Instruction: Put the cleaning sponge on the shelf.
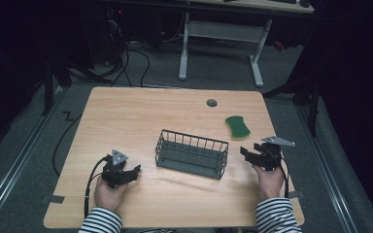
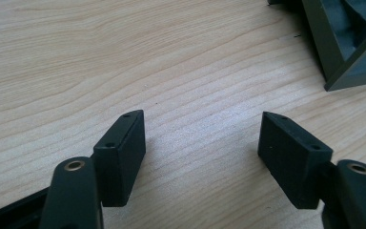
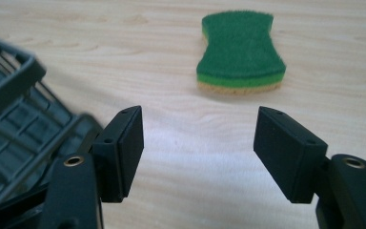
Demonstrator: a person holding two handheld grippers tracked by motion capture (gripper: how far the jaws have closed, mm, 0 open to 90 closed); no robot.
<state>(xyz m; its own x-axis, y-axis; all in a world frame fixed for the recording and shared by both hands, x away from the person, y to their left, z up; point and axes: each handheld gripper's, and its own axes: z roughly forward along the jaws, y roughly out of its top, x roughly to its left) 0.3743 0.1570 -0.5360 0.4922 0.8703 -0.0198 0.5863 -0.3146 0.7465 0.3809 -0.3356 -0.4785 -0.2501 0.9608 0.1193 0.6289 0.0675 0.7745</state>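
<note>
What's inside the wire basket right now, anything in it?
The wire basket looks empty: the high view and the right gripper view show just its grey grid floor. The sponge lies outside it on the table. The near wall's bars partly hide the floor's front strip.

In the left gripper view, the wire basket (image 2: 348, 45) is cut off by the top and right edges, leaving one corner of its frame and base visible. In the right gripper view, the basket (image 3: 14, 129) runs off the left edge and its near part is blurred; its lower portion sits behind the left jaw. In the high view, the person's striped sleeves (image 1: 102, 222) are cut by the bottom edge. The far desk (image 1: 223, 29) is cropped at the top, and items on it are too dark to identify.
</note>
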